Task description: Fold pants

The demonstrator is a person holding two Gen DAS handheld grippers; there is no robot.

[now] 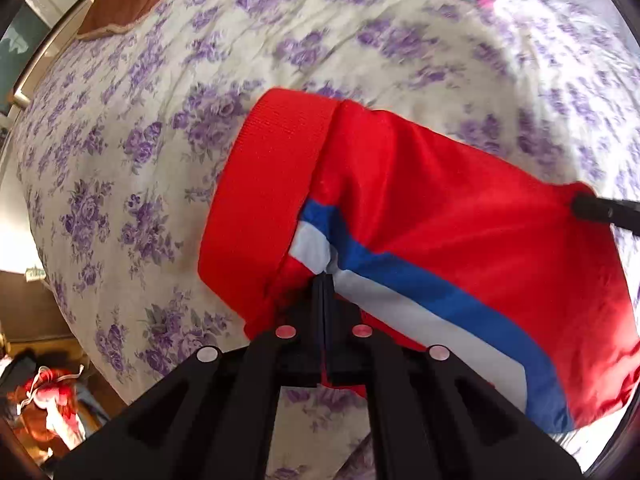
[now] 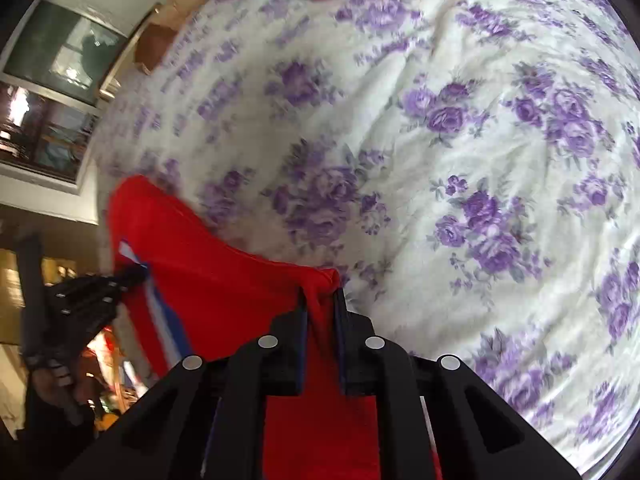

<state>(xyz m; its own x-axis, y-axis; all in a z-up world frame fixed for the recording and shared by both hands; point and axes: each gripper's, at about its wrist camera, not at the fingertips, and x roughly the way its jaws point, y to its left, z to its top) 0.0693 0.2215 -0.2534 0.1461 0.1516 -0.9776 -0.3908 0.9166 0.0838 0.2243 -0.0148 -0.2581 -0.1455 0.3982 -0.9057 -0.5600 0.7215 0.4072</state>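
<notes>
Two grippers, one garment: red pants [image 1: 420,200] with a blue-and-white side stripe [image 1: 400,280], held just above a bedspread [image 1: 140,140] printed with purple flowers. Left gripper [image 1: 326,276]: jaws pinched shut on the cloth at the stripe, close beside the wide ribbed waistband [image 1: 256,200]. Right gripper [image 2: 320,292]: jaws clamped on a bunched red edge, fabric running back between the fingers. Cloth between the two pinch points: fairly taut, slight sag. Step judged in hand: carrying the spread garment to lay or fold it. Handling note: keep both pinches firm and level, hold the span tight so no crease sets, lower evenly, line edge to edge before letting go
</notes>
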